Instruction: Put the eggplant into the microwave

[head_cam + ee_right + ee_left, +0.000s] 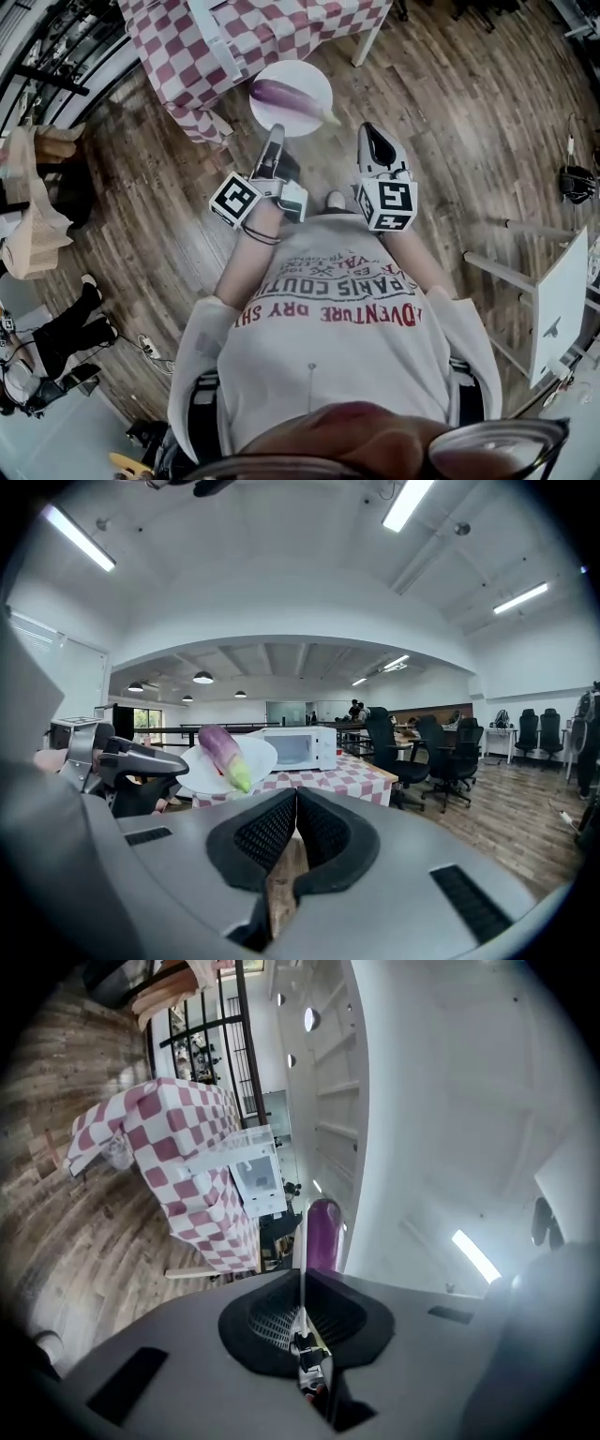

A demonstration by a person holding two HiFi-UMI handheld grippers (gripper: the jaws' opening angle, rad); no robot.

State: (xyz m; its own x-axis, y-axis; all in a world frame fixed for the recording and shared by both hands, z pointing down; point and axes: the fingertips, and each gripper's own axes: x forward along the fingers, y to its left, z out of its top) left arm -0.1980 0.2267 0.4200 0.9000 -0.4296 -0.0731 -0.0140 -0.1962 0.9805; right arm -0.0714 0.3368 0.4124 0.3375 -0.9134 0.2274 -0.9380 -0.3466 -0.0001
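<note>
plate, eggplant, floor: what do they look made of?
The plate: white, smooth, thin-rimmed; ceramic or plastic, unclear. The eggplant: glossy purple skin, green stem end; real or replica, can't tell. The floor: matte planks with grain; wood or laminate.
</note>
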